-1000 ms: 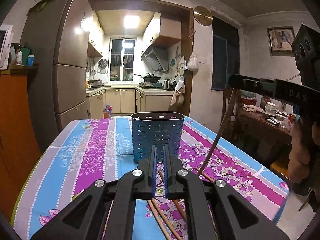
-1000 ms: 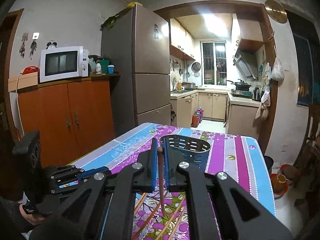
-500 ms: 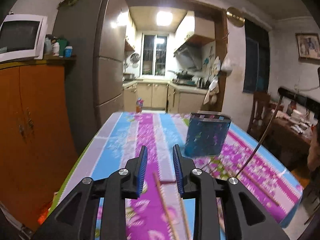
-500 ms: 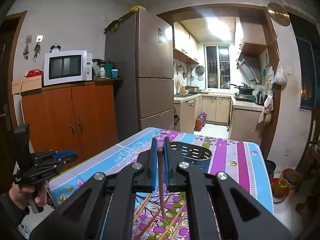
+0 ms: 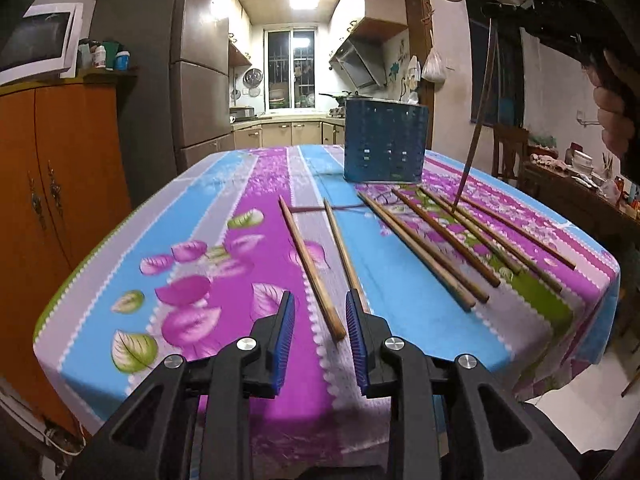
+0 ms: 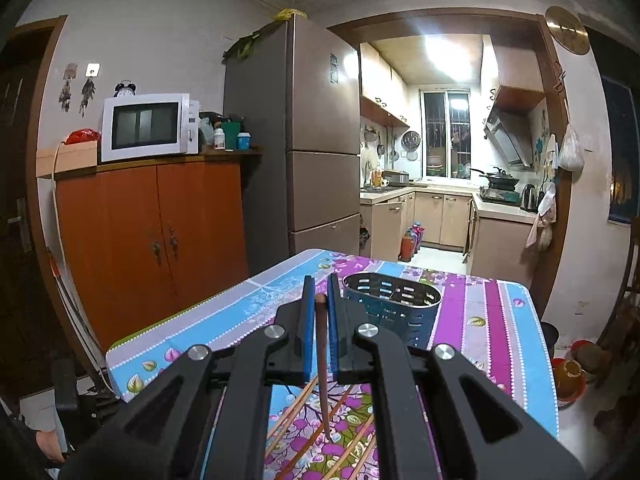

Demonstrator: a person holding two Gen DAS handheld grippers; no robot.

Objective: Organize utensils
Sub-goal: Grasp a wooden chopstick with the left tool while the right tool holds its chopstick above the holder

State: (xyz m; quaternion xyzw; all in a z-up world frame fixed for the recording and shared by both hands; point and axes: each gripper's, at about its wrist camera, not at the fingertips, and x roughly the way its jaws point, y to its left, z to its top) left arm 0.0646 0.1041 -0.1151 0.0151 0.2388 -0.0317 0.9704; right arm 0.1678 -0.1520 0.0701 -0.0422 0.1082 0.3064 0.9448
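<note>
Left hand-held gripper (image 5: 320,336) retreated; chopstick (image 6: 322,364) hangs vertical.

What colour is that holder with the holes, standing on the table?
Blue, with rows of small slots. The holder shows best in the left wrist view.

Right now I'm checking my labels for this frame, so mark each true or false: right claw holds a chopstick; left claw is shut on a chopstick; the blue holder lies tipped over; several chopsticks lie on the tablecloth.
1. The right claw holds a chopstick: true.
2. The left claw is shut on a chopstick: false; it is open, empty.
3. The blue holder lies tipped over: false; it stands upright.
4. Several chopsticks lie on the tablecloth: true.
</note>
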